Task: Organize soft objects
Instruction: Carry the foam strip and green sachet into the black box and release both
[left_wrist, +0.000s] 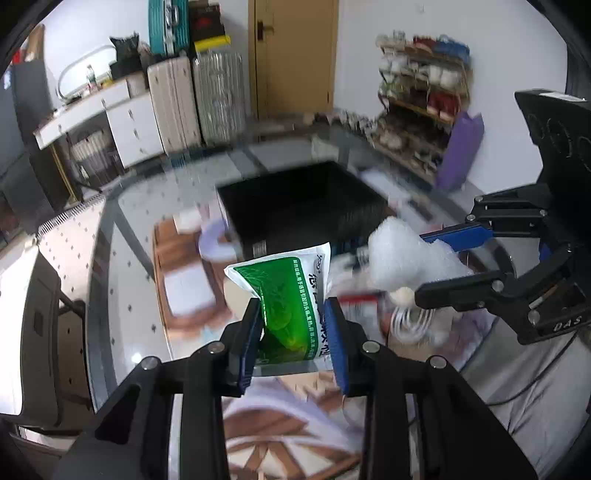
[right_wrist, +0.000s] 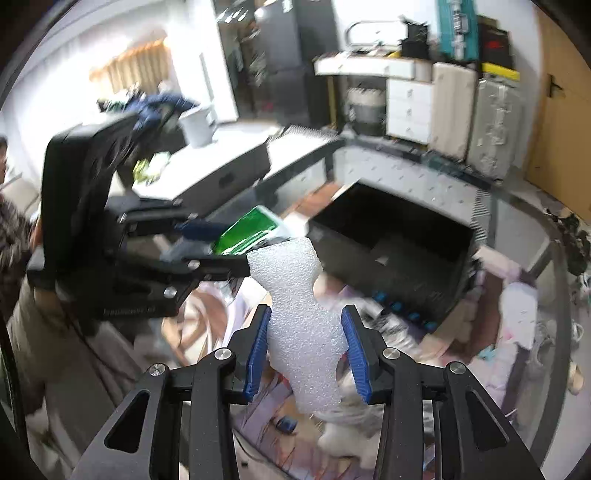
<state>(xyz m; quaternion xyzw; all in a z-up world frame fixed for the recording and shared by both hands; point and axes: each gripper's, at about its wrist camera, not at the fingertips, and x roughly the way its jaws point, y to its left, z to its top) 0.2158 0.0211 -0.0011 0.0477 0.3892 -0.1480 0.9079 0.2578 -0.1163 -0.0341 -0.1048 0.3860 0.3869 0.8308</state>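
My left gripper (left_wrist: 293, 308) is shut on a green and white soft pouch (left_wrist: 286, 291), held up above the glass table; the same pouch (right_wrist: 249, 230) shows in the right wrist view between the left gripper's fingers. My right gripper (right_wrist: 306, 315) is shut on a white foam piece (right_wrist: 301, 314) with notched sides. The foam piece (left_wrist: 402, 258) also appears at the right of the left wrist view, in the right gripper (left_wrist: 441, 258). An open black box (left_wrist: 306, 206) stands on the table just beyond both grippers, also seen as the black box (right_wrist: 395, 240).
A white coiled cable (left_wrist: 413, 321) and pale soft items lie on the table under the grippers. The round glass table edge (right_wrist: 554, 258) curves at the right. Suitcases (left_wrist: 199, 99), a white drawer unit and a shoe rack (left_wrist: 424, 107) stand behind. A person's sleeve (right_wrist: 11, 236) is at the left.
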